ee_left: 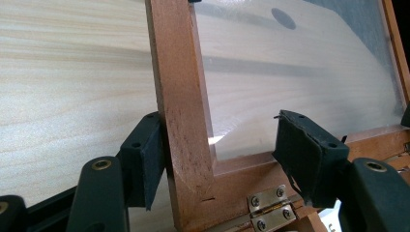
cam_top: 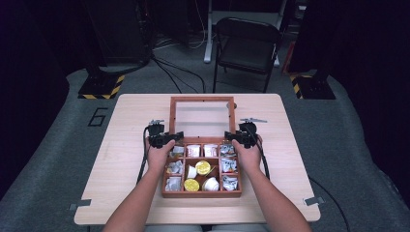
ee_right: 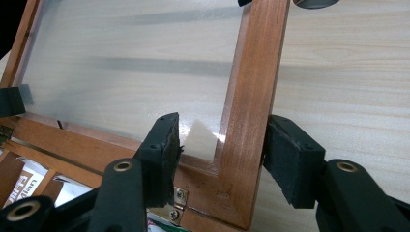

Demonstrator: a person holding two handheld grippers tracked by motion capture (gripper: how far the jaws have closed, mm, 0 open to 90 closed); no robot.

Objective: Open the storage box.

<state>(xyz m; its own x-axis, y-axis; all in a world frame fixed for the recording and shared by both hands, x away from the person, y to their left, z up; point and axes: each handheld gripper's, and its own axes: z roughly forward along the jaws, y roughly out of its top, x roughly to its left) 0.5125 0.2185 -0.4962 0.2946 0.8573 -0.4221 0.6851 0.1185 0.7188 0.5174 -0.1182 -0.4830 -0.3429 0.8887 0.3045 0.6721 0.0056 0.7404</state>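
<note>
A wooden compartment box (cam_top: 202,194) sits on the table with its glass-paned lid (cam_top: 202,99) swung open, away from the person. My left gripper (cam_top: 164,137) is open astride the lid's left rail (ee_left: 179,96), near the hinge (ee_left: 267,205). Its outer pad touches the wood and the other jaw hangs over the glass (ee_left: 290,72). My right gripper (cam_top: 240,134) is open astride the right rail (ee_right: 251,96), one jaw over the pane, one beside the wood. The left gripper (ee_left: 220,145) and the right gripper (ee_right: 226,145) hold nothing.
The box's compartments hold white sachets (cam_top: 229,166), gold-lidded cups (cam_top: 202,167) and white cups (cam_top: 211,183). Bare light wood table (cam_top: 130,145) lies on both sides of the box. A black folding chair (cam_top: 246,46) stands beyond the far edge.
</note>
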